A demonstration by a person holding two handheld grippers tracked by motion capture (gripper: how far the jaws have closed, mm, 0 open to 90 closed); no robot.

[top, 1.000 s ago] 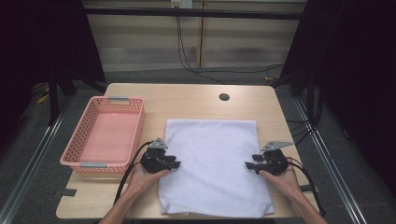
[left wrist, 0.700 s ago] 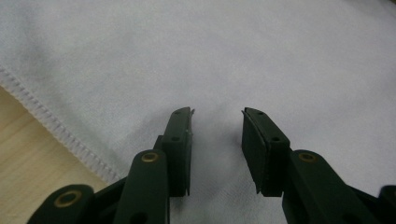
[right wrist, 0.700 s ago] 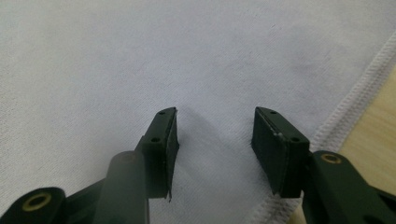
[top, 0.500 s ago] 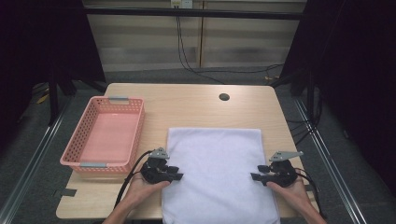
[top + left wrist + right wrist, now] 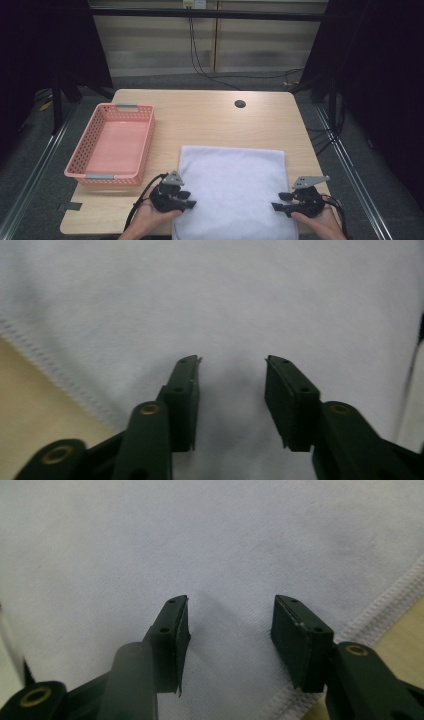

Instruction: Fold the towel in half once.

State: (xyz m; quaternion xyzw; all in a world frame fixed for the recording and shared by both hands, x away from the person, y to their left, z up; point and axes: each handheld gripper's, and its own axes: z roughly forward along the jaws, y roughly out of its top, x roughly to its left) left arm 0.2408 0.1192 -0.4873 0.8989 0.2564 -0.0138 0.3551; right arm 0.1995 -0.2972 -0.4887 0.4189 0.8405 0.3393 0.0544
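A white towel (image 5: 235,192) lay flat on the counter (image 5: 200,122), hanging over its near edge, beside a pink basket (image 5: 112,145). The left claw (image 5: 189,200) hovered at its left edge, jaws apart and just been opening, nothing pinched. The right claw (image 5: 277,202) sat at the right edge, jaws apart over the cloth.

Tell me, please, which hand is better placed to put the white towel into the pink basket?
Probably the left. The left gripper sits at the towel's left edge, on the side where the pink basket stands, while the right gripper is at the far edge. Both have open fingers over the cloth.
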